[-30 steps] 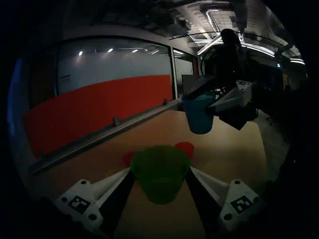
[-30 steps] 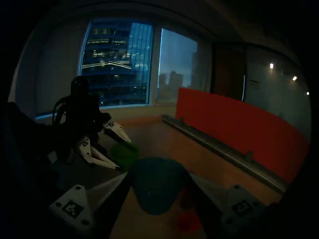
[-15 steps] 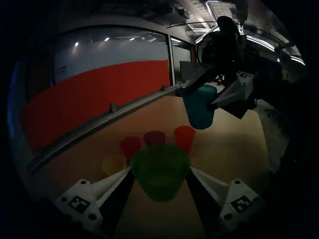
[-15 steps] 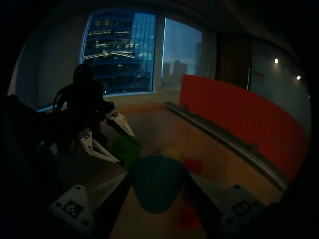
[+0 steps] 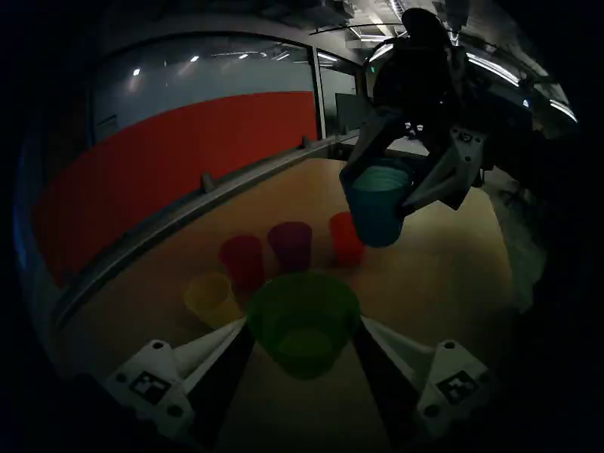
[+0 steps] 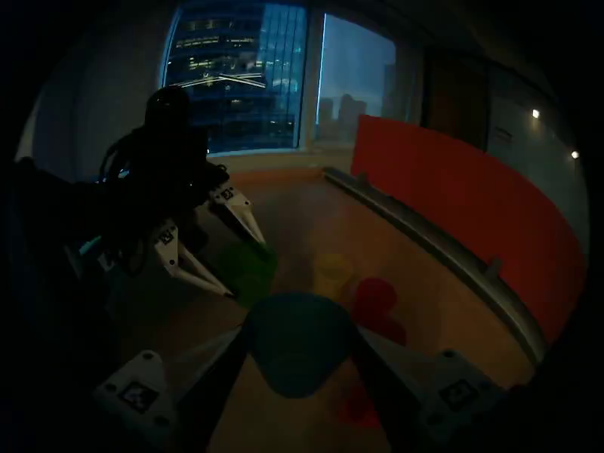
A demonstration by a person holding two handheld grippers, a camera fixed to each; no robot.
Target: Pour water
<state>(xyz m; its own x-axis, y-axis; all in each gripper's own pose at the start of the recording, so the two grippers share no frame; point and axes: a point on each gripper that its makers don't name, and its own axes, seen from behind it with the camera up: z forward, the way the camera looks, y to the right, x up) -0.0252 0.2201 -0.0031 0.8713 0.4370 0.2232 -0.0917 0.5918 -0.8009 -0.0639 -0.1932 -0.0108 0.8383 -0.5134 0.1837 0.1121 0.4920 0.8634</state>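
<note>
Green cup (image 5: pixel 303 311) pinched in the left hand-held gripper (image 5: pixel 303 332), low centre. Just ahead, yellow cup (image 5: pixel 209 296), red cup (image 5: pixel 243 259), purple cup (image 5: pixel 291 245) and orange cup (image 5: pixel 343 240) arc across the counter (image 5: pixel 453 257). A rail (image 5: pixel 174 220) edges it at left, with bare wood to the right. Upper right, the right hand-held gripper (image 5: pixel 380 189) clamps the blue cup (image 5: pixel 374 219) aloft, fingers angled down.

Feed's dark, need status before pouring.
Left gripper shut on green cup. Right gripper shut on blue cup, held aloft. Four small cups stand on table below, untouched.
</note>
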